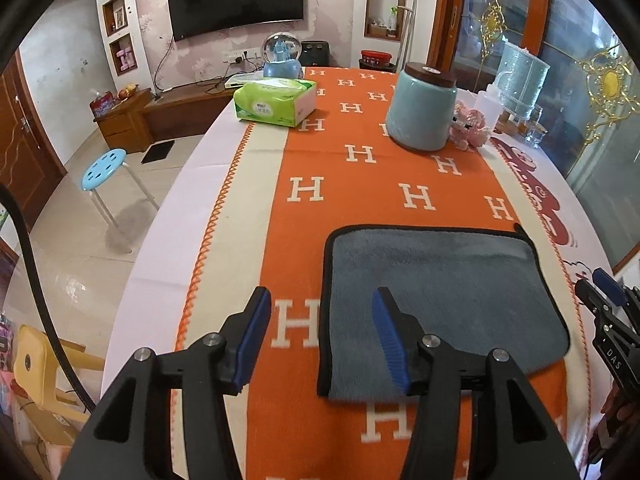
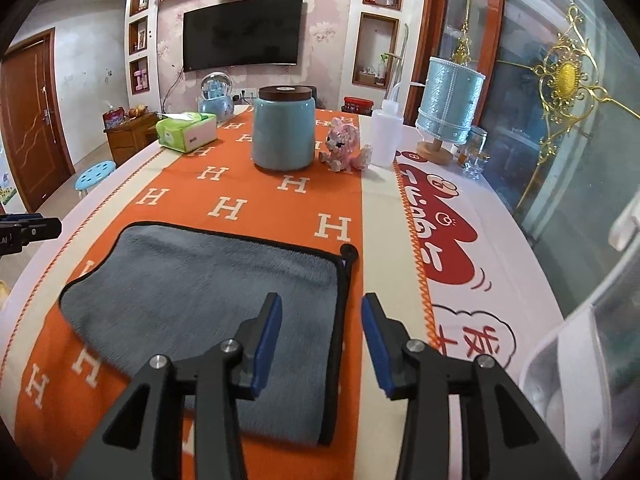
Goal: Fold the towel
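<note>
Left claw spread | right claw spread | towel folded, flat | jar, tissues beyond

The towel is plush grey cloth, matt, edged in black binding. Beneath it the runner looks like woven orange fabric. Behind the towel, the jar is smooth, softly glossy ceramic under a dark wooden lid. The left tongs are matt black plastic with ribbed blue pads and metal pins.
</note>
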The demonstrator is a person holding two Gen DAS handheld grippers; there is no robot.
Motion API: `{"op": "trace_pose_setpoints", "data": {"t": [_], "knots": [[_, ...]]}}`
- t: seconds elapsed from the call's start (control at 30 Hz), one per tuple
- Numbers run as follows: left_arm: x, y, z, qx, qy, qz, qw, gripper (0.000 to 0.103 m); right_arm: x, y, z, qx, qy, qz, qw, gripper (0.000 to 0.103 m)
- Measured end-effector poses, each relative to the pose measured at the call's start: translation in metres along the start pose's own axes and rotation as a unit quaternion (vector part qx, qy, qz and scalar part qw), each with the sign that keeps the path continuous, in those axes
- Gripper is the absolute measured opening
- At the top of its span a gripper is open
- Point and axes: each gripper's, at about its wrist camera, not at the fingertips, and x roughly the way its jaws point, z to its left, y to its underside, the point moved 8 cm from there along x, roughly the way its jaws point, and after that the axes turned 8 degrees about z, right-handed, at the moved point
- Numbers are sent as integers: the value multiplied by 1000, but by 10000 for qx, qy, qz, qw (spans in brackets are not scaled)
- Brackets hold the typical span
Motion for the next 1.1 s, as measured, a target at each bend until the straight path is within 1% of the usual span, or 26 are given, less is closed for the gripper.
{"op": "trace_pose_setpoints", "data": {"t": [0.13,0.27,0.43,0.5,0.53,0.67,0.77,0.9,0.97,1.03,1.1], "knots": [[-20,16,-1,-81,51,-3,10000,52,-20,12,3,18,-32,-17,10000,51],[-42,36,-2,-129,24,-60,9999,56,-38,29,5,43,-74,45,10000,57],[-66,65,-6,-146,24,-69,9999,56,-56,54,11,78,-376,238,9990,59],[-74,73,-8,-166,38,-84,9998,56,-64,64,13,57,-458,332,9984,60],[-79,79,-9,-174,54,-100,9998,56,-67,68,14,51,-468,367,9982,64],[-98,96,-15,-157,57,-149,9997,56,-86,83,17,74,-446,457,9979,75],[-109,108,-20,-203,90,-131,9997,56,-99,92,19,113,-467,508,9976,78],[-124,126,-21,-278,7,-97,9996,57,-119,103,19,127,-435,554,9974,81],[-131,133,-22,-312,-7,-54,9995,58,-128,107,17,187,-405,601,9972,86],[-139,141,-23,-314,-50,9,9995,61,-140,111,14,249,-302,655,9971,89],[-146,147,-25,-276,-104,32,9996,62,-151,115,11,344,-253,705,9966,91]]}}
